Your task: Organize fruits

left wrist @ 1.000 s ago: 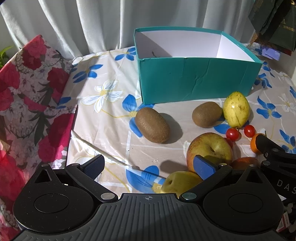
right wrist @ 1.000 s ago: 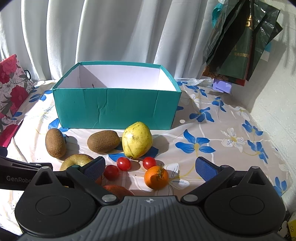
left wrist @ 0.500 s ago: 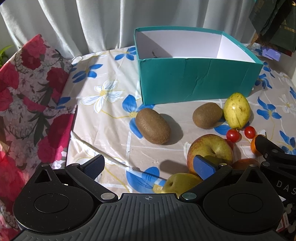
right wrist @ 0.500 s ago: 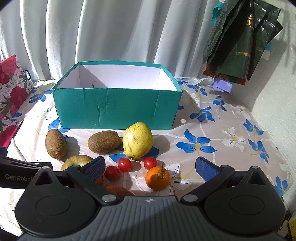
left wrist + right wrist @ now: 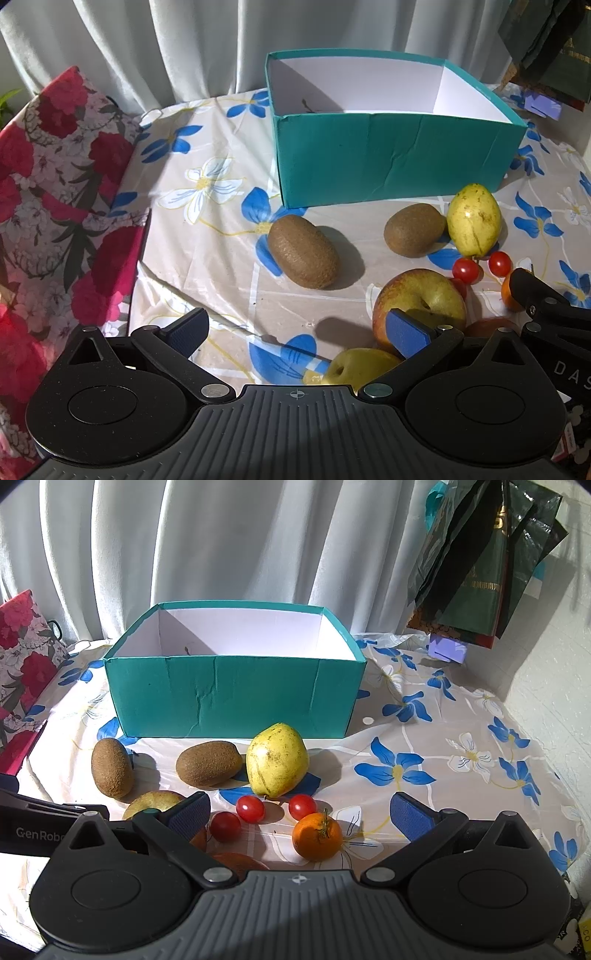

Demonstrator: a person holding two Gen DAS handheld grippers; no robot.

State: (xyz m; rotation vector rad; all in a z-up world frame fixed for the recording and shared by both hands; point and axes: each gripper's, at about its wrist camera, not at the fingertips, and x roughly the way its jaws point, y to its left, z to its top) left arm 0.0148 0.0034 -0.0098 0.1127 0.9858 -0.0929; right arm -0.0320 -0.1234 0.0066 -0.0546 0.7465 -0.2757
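Observation:
A teal box [image 5: 391, 162] with a white inside stands open at the back of the table; it also shows in the right wrist view [image 5: 236, 694]. In front of it lie two kiwis [image 5: 303, 251] [image 5: 413, 229], a yellow pear-like fruit [image 5: 474, 219], an apple [image 5: 417, 299], cherry tomatoes [image 5: 250, 808], a small orange [image 5: 317, 836] and a yellow-green fruit [image 5: 356, 367]. My left gripper [image 5: 295, 330] is open and empty, low over the table in front of the left kiwi. My right gripper [image 5: 299, 810] is open and empty, with the tomatoes and orange between its fingers.
A red floral cushion [image 5: 55, 177] lies along the table's left edge. White curtains [image 5: 221, 542] hang behind the box. Dark bags [image 5: 480, 565] hang at the back right over a small purple packet [image 5: 448, 650]. The flowered tablecloth [image 5: 443, 746] stretches to the right of the fruit.
Both views shifted only slightly; the fruits sit a touch lower in frame. Both grippers stay open and nothing was picked up.

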